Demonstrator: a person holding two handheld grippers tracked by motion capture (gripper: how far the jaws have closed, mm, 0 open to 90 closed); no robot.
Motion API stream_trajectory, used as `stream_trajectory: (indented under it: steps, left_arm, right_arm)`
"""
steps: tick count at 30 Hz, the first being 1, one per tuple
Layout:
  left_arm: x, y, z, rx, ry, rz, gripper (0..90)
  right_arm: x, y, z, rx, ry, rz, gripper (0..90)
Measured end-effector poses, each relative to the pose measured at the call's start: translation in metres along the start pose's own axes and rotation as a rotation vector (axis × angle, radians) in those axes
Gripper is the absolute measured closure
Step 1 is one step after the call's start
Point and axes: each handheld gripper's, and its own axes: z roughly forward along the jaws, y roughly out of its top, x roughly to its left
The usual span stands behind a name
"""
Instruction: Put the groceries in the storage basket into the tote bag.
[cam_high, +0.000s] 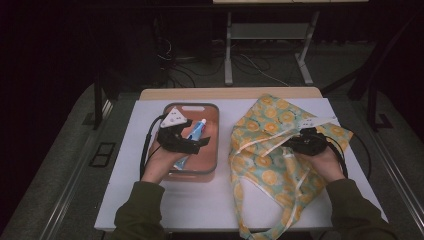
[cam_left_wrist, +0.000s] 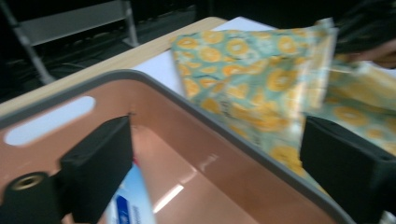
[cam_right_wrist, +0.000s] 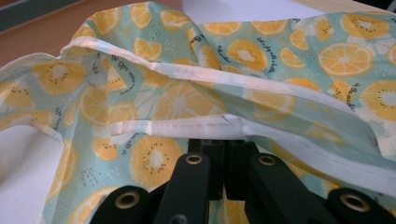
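Observation:
A copper-coloured tray (cam_high: 216, 135) with a grey rim (cam_left_wrist: 187, 100) sits left of centre. A blue and white tube (cam_high: 197, 130) lies inside it. My left gripper (cam_high: 196, 145) hovers over the tray with its jaws wide apart (cam_left_wrist: 217, 140); the tube (cam_left_wrist: 133, 200) lies beside the left jaw, with no pad pressing on it. A cloth bag (cam_high: 265, 120) printed with orange slices lies to the right (cam_left_wrist: 243, 60). My right gripper (cam_high: 296, 142) is shut on the bag's white hem (cam_right_wrist: 229, 142), lifting the rim of the bag (cam_right_wrist: 243, 51).
Tray and bag rest on a white board (cam_high: 150, 200) over a wooden table (cam_high: 230, 93). A bag strap (cam_high: 250, 227) trails over the front edge. A metal stand (cam_high: 228, 60) and cables are on the floor beyond the table.

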Motion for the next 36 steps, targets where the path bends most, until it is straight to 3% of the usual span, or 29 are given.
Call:
stream_trajectory:
  steps: [5, 13, 17, 22, 26, 28, 29, 32, 36]
  left_arm:
    - [0.013, -0.003, 0.024, 0.071, 0.058, -0.023, 20.0]
    - [0.028, -0.024, 0.050, 0.265, 0.151, -0.049, 25.3]
    - [0.036, -0.032, 0.057, 0.360, 0.170, -0.095, 25.4]
    - [0.040, -0.038, 0.059, 0.420, 0.176, -0.142, 29.2]
    - [0.039, -0.040, 0.064, 0.498, 0.197, -0.151, 40.0]
    - [0.039, -0.041, 0.064, 0.510, 0.193, -0.163, 44.7]
    - [0.039, -0.041, 0.064, 0.516, 0.198, -0.188, 46.7]
    - [0.039, -0.040, 0.063, 0.515, 0.195, -0.189, 53.1]
    - [0.039, -0.036, 0.058, 0.507, 0.225, -0.216, 70.7]
  right_arm:
    - [0.000, 0.000, -0.002, -0.004, -0.001, -0.004, 88.5]
    - [-0.001, -0.001, -0.003, -0.006, -0.003, -0.002, 88.6]
    - [-0.001, -0.001, -0.002, -0.002, -0.003, -0.006, 88.6]
    - [0.001, -0.002, -0.001, 0.002, -0.001, -0.008, 88.6]
    - [0.002, -0.002, 0.000, 0.005, 0.000, -0.013, 88.6]
    - [0.003, -0.002, 0.000, 0.003, 0.001, -0.015, 88.6]
    - [0.003, -0.002, -0.001, 0.000, 0.002, -0.017, 88.6]
    - [0.003, -0.001, -0.001, -0.001, 0.002, -0.020, 88.6]
    - [0.003, -0.002, -0.001, -0.001, 0.003, -0.021, 88.6]
